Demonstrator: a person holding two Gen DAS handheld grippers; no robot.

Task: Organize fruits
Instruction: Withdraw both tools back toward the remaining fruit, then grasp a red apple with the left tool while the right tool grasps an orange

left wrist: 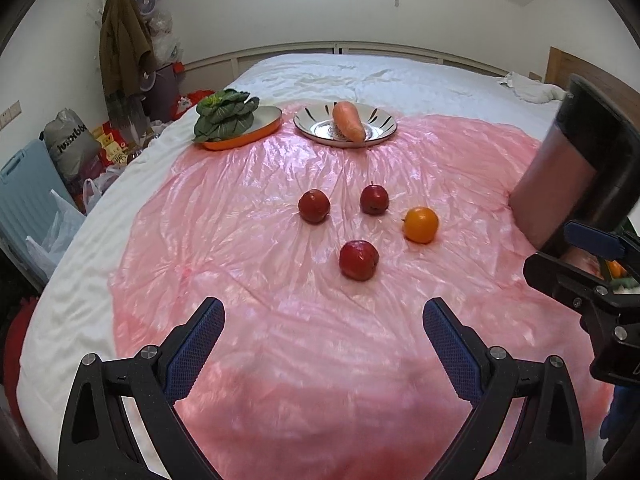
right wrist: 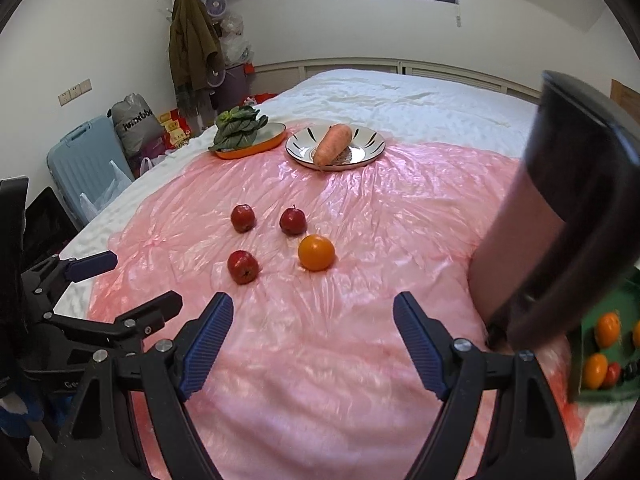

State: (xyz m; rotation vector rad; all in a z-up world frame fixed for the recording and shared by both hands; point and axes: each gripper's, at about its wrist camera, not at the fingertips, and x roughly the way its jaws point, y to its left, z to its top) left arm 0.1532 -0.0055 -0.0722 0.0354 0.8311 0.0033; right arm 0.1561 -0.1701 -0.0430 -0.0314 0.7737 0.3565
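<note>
While greens (left wrist: 224,116) fill the orange dish (left wrist: 264,130), a carrot (left wrist: 349,121) lies across the plate (left wrist: 382,122).

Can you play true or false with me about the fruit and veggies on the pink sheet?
1. The carrot lies on the silver plate. True.
2. The leafy greens sit on the orange tray. True.
3. There are two oranges loose on the pink sheet. False: just one orange lies there, beside three red apples.
4. The left tool is squeezing an apple. False: its fingers are wide apart with nothing between them, and the nearest apple lies ahead of it on the sheet.
5. The right tool is open and empty. True.
</note>
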